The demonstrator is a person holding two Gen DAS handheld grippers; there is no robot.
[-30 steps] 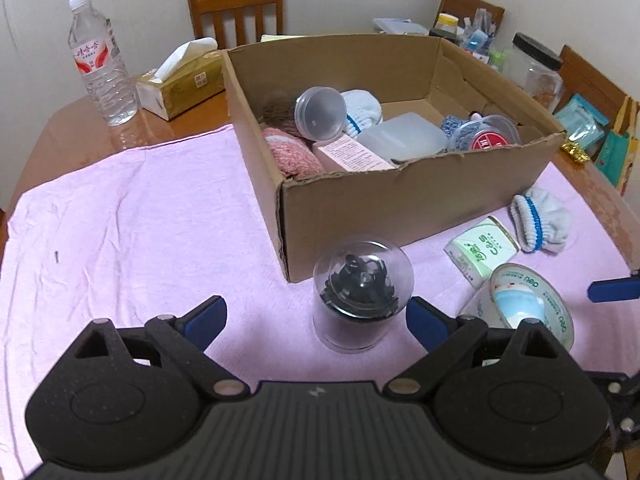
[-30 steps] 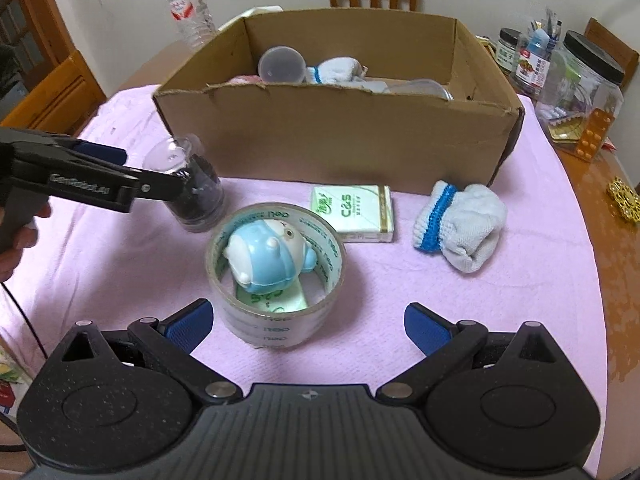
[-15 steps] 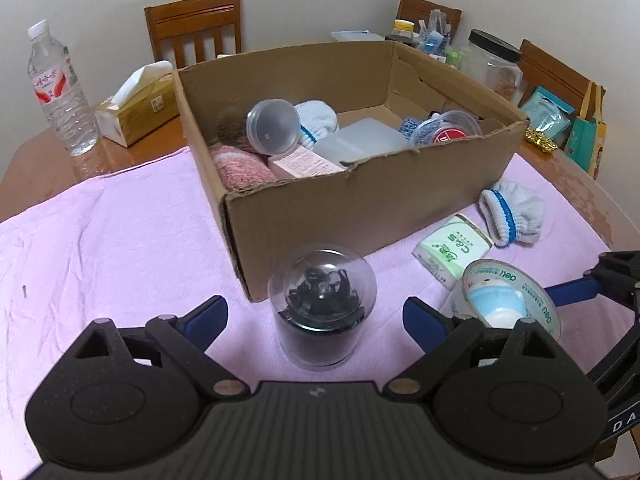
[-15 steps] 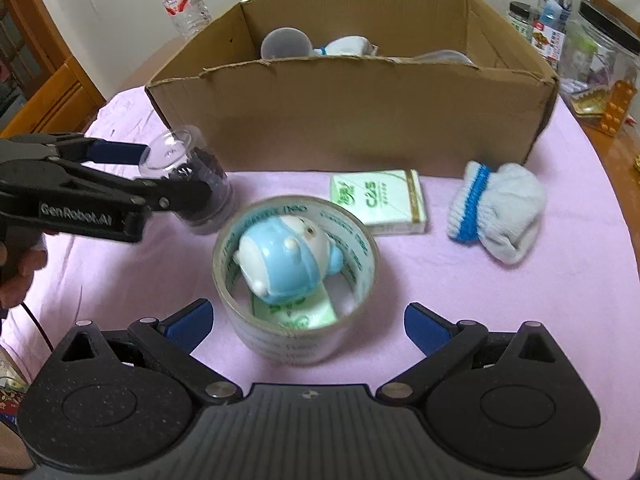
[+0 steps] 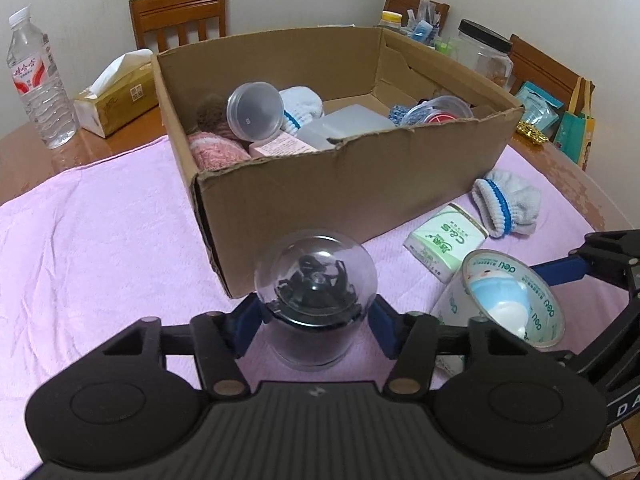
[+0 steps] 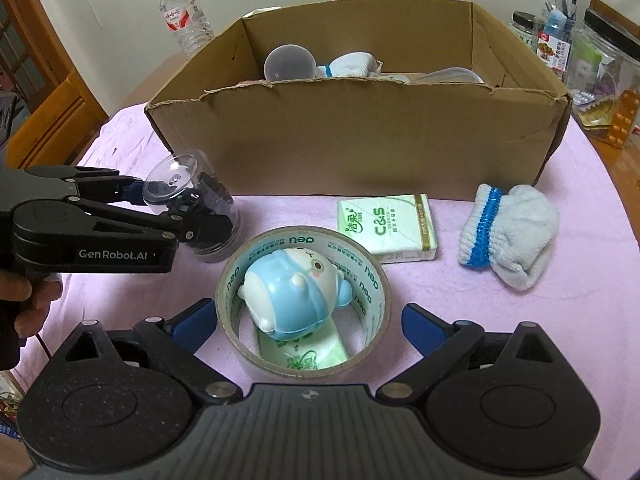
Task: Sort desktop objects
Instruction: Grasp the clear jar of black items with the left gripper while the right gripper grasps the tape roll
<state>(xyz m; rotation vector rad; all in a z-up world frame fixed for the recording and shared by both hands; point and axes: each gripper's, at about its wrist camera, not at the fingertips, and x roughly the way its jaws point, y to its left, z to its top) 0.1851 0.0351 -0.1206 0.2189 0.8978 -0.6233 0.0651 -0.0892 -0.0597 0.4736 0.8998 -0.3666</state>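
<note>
Clear-domed jar [image 5: 316, 300] of black clips: upright, long axis vertical, dome up, on pink cloth [image 5: 100, 232] at the cardboard box's [image 5: 360, 184] 7 o'clock corner. Left gripper [image 5: 316, 320] pinches its sides; base partly hidden. Right gripper [image 6: 304, 324] spread around tape roll [image 6: 303, 300], blue toy [image 6: 296, 292] inside.

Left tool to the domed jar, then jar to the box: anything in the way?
Nothing between the left tool and the domed jar: its fingers already flank the jar. On the way to the cardboard box only the box's near wall rises behind the jar, so it would likely have to be lifted over that. The tape roll sits off to the side.
</note>
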